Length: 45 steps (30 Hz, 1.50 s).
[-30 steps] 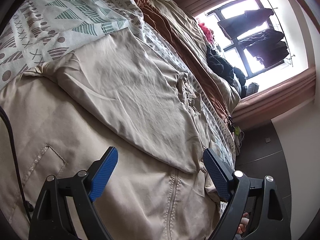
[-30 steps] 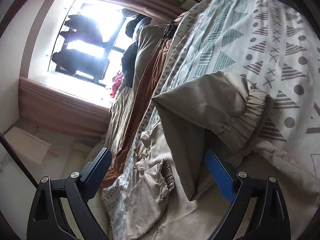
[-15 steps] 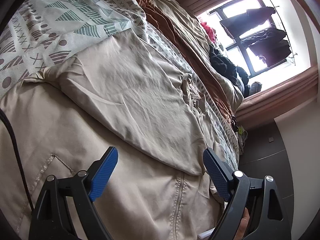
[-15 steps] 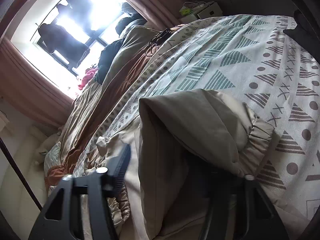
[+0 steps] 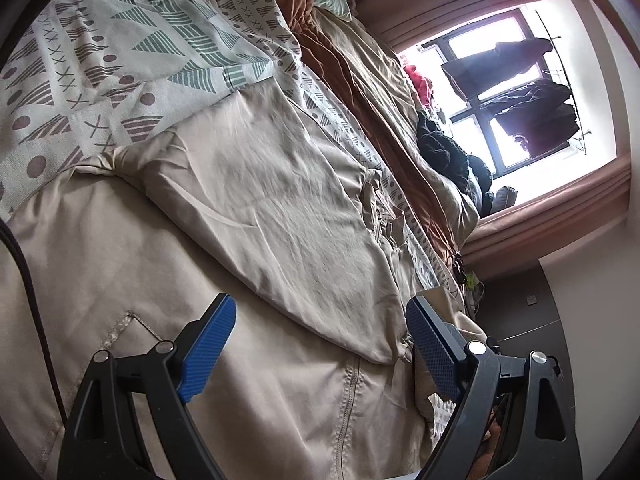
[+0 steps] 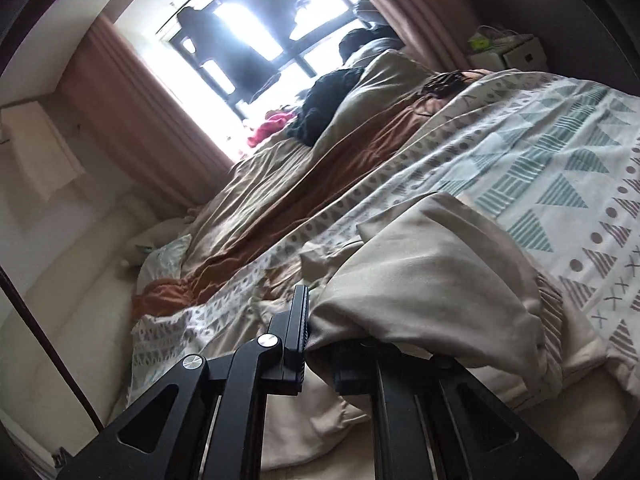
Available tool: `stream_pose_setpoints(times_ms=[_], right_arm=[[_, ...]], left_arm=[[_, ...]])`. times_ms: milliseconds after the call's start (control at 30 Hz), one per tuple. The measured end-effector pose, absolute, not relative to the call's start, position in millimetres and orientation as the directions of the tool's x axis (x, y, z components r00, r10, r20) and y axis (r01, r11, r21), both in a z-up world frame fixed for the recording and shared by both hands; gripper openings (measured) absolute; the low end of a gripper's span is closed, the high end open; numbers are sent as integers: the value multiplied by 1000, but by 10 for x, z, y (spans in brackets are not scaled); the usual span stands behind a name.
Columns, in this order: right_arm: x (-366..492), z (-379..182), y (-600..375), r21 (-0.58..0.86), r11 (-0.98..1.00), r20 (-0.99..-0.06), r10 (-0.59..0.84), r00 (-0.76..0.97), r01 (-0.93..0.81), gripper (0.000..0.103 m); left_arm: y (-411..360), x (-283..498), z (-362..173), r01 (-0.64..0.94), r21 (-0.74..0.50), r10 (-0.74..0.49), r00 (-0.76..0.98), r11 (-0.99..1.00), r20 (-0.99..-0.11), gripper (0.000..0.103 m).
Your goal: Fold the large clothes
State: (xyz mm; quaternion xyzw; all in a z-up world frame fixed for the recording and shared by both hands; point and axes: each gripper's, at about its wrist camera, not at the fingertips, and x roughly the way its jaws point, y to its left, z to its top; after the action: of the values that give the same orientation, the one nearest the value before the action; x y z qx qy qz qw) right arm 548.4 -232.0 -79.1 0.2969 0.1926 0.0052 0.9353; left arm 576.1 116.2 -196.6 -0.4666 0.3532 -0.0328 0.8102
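Right gripper, lower centre, jaws closing, pinching beige jacket sleeve fabric. Left gripper fingers spread wide over jacket, lower frame, gripping nothing.

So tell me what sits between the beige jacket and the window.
In the left wrist view: patterned bedspread, then a rumpled brown-and-tan duvet with dark clothes, between jacket and window.

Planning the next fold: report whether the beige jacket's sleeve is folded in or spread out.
Folded in: the sleeve lies across the beige jacket body, above its zipper.
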Motion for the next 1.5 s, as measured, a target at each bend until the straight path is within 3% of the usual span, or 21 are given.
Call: stream_pose_setpoints(times_ms=[233,367,467,500,533,567,633,800,1000,1167,1500], right_arm=[[5788,-1144,-1754,461,886,-532,240,812,40,6],[5994,-1460,-1783,516,850,-647,302,700,110,7],[6031,-1577,-1895,551,822,-677,337,655,147,10],[6042,-1579,-1935,568,808,-677,349,648,157,14],[6028,-1585,-1967,590,792,-671,370,643,159,30],[6003,-1570,-1986,615,774,-655,396,643,150,53],[5930,-1494,-1998,645,752,-629,425,651,132,72],[5698,-1437,-2163,705,699,-573,460,678,121,72],[5383,-1345,-2646,699,692,-536,344,771,178,72],[5308,-1530,-3077,713,643,-556,274,785,280,72],[5614,-1773,-3181,742,581,-573,293,765,333,72]], left_arm=[[1203,5752,-1953,-274,-786,-388,750,554,-535,88],[1233,5752,-1959,-270,-809,-406,755,522,-514,88],[1223,5763,-1953,-263,-814,-421,750,519,-510,88],[1204,5778,-1951,-258,-814,-427,746,521,-510,88],[1188,5798,-1951,-254,-813,-433,742,523,-511,88],[1167,5812,-1951,-251,-812,-439,737,527,-513,88],[1139,5827,-1955,-246,-811,-448,731,530,-514,88],[1129,5809,-1952,-249,-808,-441,733,534,-517,88],[1128,5800,-1949,-257,-797,-420,739,547,-527,88],[1097,5827,-1964,-265,-786,-407,738,559,-538,88],[1080,5878,-1981,-269,-770,-397,731,579,-554,88]])
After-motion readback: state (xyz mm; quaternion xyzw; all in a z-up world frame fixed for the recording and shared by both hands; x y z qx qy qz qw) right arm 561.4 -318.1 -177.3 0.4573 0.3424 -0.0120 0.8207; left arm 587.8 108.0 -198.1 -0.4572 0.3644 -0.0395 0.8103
